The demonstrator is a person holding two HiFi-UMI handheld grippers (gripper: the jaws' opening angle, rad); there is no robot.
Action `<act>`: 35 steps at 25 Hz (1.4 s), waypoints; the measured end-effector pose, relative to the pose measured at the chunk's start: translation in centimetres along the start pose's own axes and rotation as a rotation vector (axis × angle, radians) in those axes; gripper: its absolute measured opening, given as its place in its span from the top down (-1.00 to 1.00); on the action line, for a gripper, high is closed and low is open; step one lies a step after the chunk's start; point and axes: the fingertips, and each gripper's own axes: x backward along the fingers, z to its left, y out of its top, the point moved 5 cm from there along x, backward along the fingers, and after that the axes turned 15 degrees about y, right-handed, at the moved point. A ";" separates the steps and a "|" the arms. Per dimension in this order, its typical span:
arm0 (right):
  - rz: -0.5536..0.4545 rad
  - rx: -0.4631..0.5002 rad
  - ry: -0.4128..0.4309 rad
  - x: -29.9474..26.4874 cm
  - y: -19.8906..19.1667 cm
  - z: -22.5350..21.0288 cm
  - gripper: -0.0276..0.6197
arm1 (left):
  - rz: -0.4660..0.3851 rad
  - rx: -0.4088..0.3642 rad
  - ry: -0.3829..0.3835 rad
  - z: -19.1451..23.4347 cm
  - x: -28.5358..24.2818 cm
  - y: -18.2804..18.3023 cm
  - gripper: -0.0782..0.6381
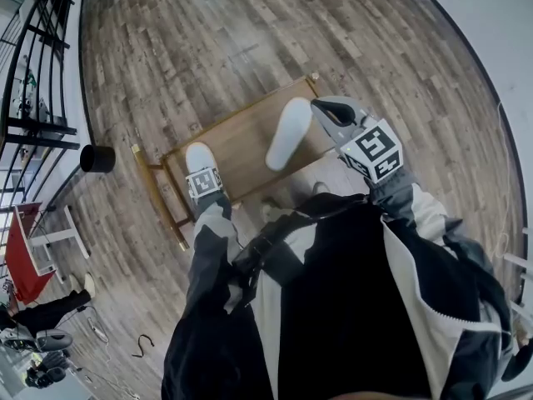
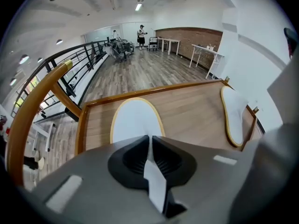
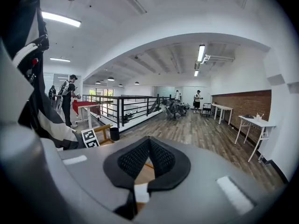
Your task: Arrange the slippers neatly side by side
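Here, wooden tray (image 1: 241, 148) with right slipper (image 1: 289, 132); left hand-held gripper (image 2: 150, 141) clenched on left slipper (image 2: 135, 120), right hand-held gripper (image 3: 148, 143) clenched empty.

Two slippers lie well apart on the low surface (image 1: 241, 144). The left slipper (image 1: 200, 157) is near its left end and the right slipper (image 1: 289, 132) toward its right. The left tool (image 2: 150, 136) sits at the left slipper's near end. The right tool (image 1: 325, 113) is just right of the right slipper. A bin (image 1: 97, 158) stands on the floor (image 1: 208, 40), left of the surface.
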 end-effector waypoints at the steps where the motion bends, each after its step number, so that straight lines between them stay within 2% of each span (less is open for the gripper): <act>1: -0.001 -0.003 -0.002 0.1 0.0 -0.1 0.91 | 0.001 0.001 -0.003 0.0 0.1 0.0 0.73; 7: -0.006 -0.002 0.025 -0.2 -0.4 -0.1 0.91 | -0.045 0.022 -0.002 -0.1 1.2 0.7 0.72; 12: -0.011 0.016 0.081 -1.7 0.2 0.8 0.91 | -0.150 0.058 -0.024 0.2 4.3 1.9 0.72; 19: -0.002 0.045 0.174 -4.7 -0.2 2.1 0.91 | -0.388 0.065 -0.071 -0.8 12.8 3.8 0.72; 23: 0.021 0.051 0.232 -6.5 -0.6 3.3 0.91 | -0.574 0.050 -0.099 -0.8 19.2 5.7 0.72; 28: 0.027 0.071 0.290 -8.4 -0.3 5.1 0.91 | -0.777 0.114 -0.114 0.6 26.5 8.1 0.72; 31: 0.026 0.083 0.311 -9.0 0.1 6.0 0.91 | -0.848 0.133 -0.107 1.2 29.5 8.6 0.72; 35: 0.021 0.088 0.325 -9.3 0.3 6.4 0.91 | -0.867 0.144 -0.099 1.5 30.8 8.1 0.72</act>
